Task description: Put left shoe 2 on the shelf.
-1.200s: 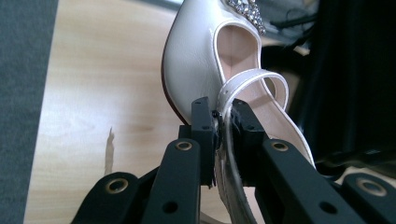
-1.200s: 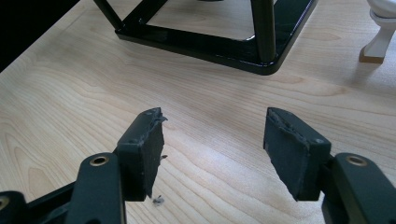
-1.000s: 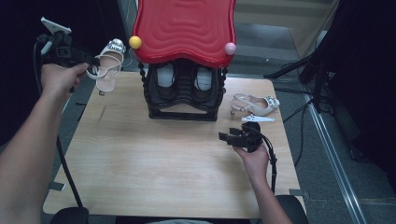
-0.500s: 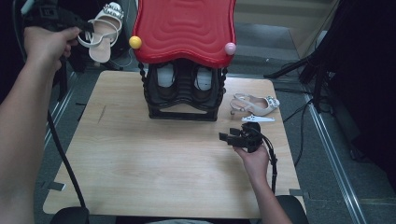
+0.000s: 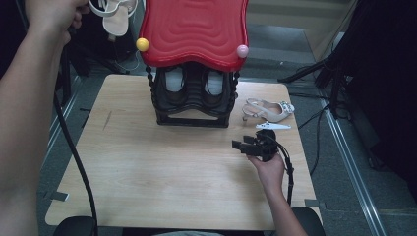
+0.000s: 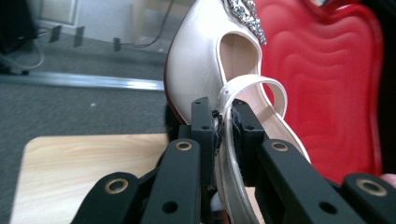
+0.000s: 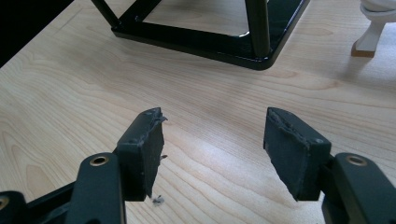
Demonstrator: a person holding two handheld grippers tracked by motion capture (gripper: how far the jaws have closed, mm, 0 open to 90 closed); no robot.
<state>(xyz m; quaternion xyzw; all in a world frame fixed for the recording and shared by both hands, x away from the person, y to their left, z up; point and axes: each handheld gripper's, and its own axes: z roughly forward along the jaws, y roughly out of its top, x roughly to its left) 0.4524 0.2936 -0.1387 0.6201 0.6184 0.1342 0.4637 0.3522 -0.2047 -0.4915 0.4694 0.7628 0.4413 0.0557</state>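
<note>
The pale wooden table [image 5: 147, 172] carried a black tiered shoe rack [image 5: 193, 101] under a wavy red moulded plastic top [image 5: 194, 29], with a yellow knob [image 5: 142, 44] and a pink knob [image 5: 242, 51] at its front corners. A dark pair of shoes [image 5: 192, 88] sat inside the rack. On the table to the rack's right lay a cream slingback heeled shoe with a jewelled toe [image 5: 268, 110], on its side, and just in front of it a small white flat piece [image 5: 273, 126].

The matching cream slingback shoe [image 6: 210, 70] was up in the air at the rack's upper left, level with the red top and just beside its edge. The left gripper [image 6: 225, 121] was clamped narrowly on its thin heel strap [image 6: 252, 86], pads pressing the strap from both sides, so the shoe's long axis ran straight away from the jaws, jewelled toe farthest out. The red top lay to the right of the shoe in the left gripper view, so the placing would likely call for a sideways carry over it.

The right gripper [image 7: 212, 144] rested low on the table, jaws wide and empty, nearer the lying shoe.
</note>
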